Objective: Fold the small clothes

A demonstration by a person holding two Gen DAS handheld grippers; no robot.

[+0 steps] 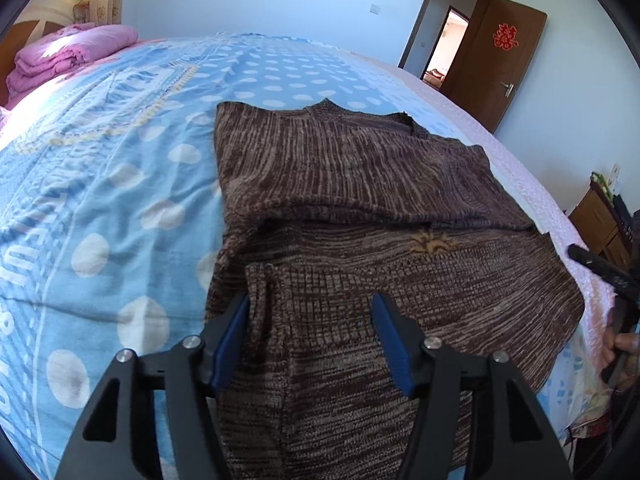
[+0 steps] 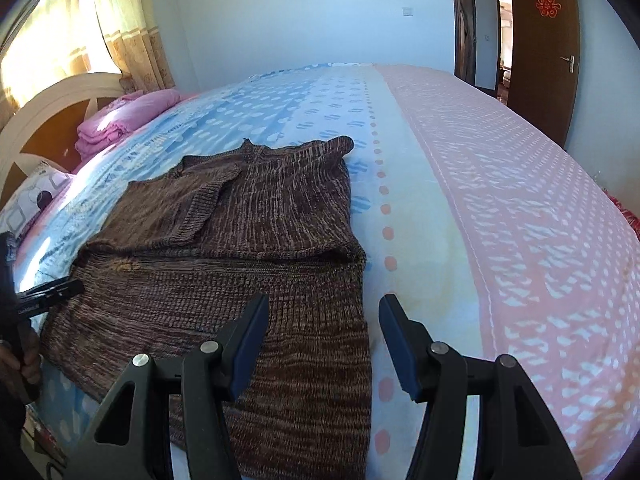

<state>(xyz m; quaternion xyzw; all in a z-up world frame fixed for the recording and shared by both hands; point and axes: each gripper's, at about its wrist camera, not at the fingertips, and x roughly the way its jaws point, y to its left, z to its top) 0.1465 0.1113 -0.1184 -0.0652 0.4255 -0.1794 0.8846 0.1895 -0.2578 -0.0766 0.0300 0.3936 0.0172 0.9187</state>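
Brown knit sweater, partly folded, lies on the bed near its edge. Left tool hovers spread over the sweater's near hem, gripping nothing. Right tool hovers spread astride the hem's right edge, empty. Red paper emblem marks the door.

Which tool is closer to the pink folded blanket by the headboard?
Left. The left tool hangs over the brown sweater's side facing the pink blanket; the right tool sits at the sweater's opposite edge.
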